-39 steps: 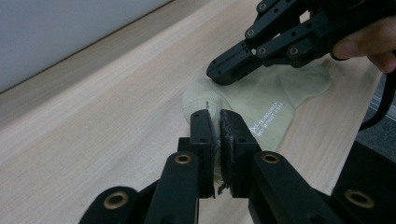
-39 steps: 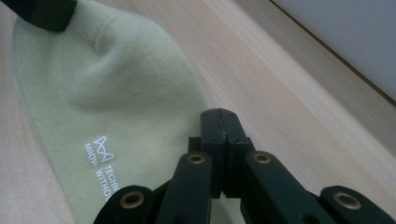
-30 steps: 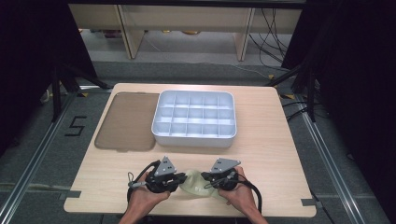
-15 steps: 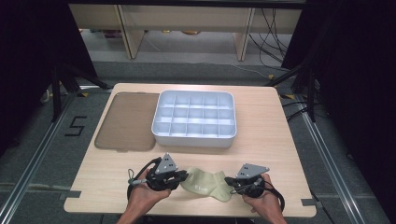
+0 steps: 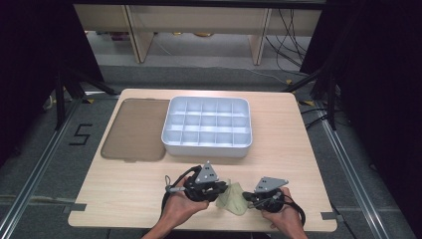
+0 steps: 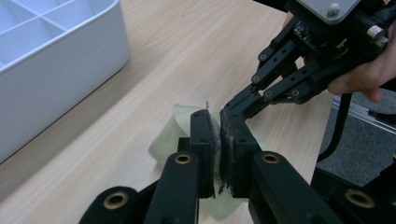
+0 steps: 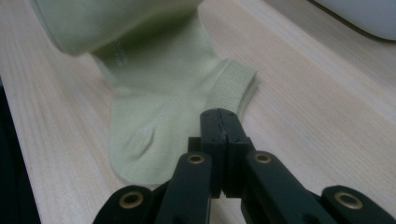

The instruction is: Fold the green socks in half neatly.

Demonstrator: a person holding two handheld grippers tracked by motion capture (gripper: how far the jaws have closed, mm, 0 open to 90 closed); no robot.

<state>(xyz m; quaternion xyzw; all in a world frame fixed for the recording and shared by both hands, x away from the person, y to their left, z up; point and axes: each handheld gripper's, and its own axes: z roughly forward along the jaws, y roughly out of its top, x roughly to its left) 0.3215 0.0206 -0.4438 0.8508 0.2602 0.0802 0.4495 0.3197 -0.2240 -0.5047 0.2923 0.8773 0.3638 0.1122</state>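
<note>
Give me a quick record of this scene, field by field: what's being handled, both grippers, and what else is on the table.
item: pale green sock, partly folded, lying on the table
left gripper: shut on the sock's fabric
right gripper: jaws shut, at the sock's cuff; grip on it unclear
tray: white divided tray, compartments look empty
lid: brown flat lid, lying left of the tray

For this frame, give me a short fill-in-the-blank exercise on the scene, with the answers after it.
1. The light green sock lies on the wooden ____.
2. The left gripper has its jaws ____ on the sock's fabric.
3. The right gripper has its jaws shut beside the sock's ribbed ____.
4. The brown lid lies to the ____ of the white compartment tray in the high view.

Missing words: table; shut; cuff; left
</note>
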